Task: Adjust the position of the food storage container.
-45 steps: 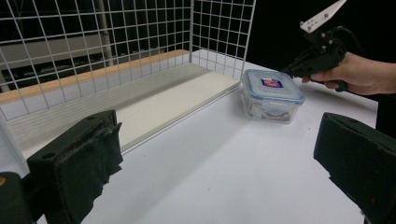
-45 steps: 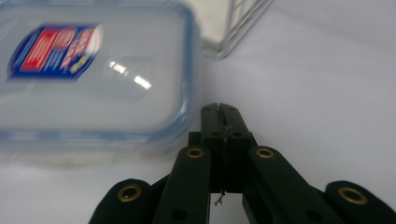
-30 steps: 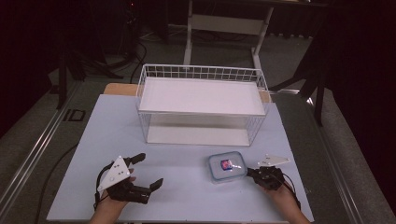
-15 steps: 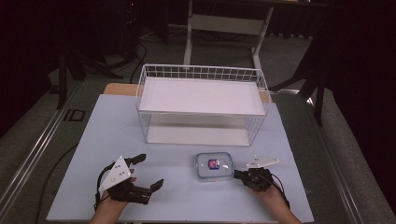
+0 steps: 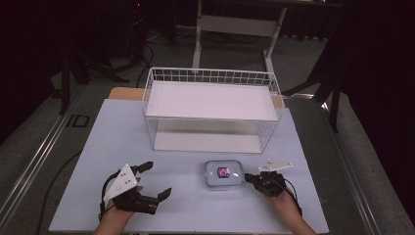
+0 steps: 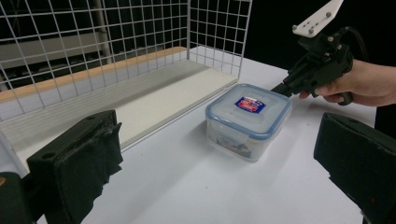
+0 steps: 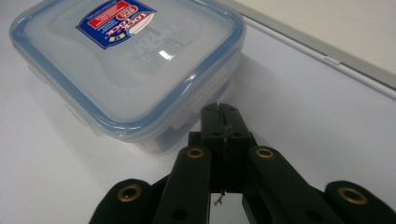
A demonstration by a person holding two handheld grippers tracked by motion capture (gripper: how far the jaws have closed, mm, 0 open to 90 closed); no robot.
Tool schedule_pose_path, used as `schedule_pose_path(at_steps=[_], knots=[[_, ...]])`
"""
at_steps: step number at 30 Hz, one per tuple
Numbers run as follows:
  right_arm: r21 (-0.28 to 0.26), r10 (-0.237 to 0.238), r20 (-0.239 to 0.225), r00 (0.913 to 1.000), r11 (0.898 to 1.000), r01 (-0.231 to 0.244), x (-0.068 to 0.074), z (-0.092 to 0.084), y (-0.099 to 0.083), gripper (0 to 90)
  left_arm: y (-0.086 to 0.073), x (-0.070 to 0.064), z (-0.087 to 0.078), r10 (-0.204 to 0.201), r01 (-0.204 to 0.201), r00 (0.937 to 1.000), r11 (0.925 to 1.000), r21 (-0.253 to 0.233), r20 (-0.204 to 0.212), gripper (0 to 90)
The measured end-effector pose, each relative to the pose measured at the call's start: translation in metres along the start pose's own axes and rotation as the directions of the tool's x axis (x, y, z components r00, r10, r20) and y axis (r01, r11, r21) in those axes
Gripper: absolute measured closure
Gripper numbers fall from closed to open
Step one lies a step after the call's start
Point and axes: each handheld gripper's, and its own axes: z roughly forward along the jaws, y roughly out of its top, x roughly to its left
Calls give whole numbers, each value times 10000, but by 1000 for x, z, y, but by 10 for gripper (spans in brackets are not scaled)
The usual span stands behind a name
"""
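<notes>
A clear plastic food box (image 5: pixel 224 174) with a blue-rimmed lid and a red and blue label sits on the white table in front of the wire basket. My right gripper (image 5: pixel 248 177) is shut with nothing between its jaws. Its tip is right at the box's right side. In the right gripper view the closed tips (image 7: pixel 219 112) meet the box (image 7: pixel 126 60) at its lower side flap. My left gripper (image 5: pixel 158 178) stands open and apart from the box, at the table's front left. In the left gripper view the box (image 6: pixel 250 119) lies ahead between wide black pads (image 6: pixel 88 158), with the right gripper (image 6: pixel 280 88) behind it.
A white wire basket (image 5: pixel 211 74) with a white board floor stands at the back middle of the table (image 5: pixel 122 127); its mesh wall (image 6: pixel 116 46) is close behind the box. A white metal stand (image 5: pixel 235 24) is on the floor beyond the table. Bare table lies at the left.
The box has slid left across the table with the shut right gripper close behind it, most of it in the first half second. The left gripper has kept still.
</notes>
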Motion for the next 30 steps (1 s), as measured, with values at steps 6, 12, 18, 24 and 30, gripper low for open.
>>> schedule_pose_path(at_steps=[6,12,18,24,30], knots=[[-30,75,-214,9997,10000,-75,5,7,4,900,0,-1,1,8,-8,10000,10000,20,-14,16],[63,-98,-322,9994,9999,100,13,18,10,900,0,-1,1,16,-15,10000,10000,45,-14,16],[82,-72,-537,9985,9999,76,19,28,17,900,-1,-1,1,50,-50,10000,9999,99,9,16],[30,-179,-657,9977,9998,181,24,37,25,900,-1,-1,1,6,-6,10000,9999,116,18,16],[-6,-202,-780,9968,9998,202,28,46,31,900,-1,-1,1,-2,2,10000,9999,116,15,16]])
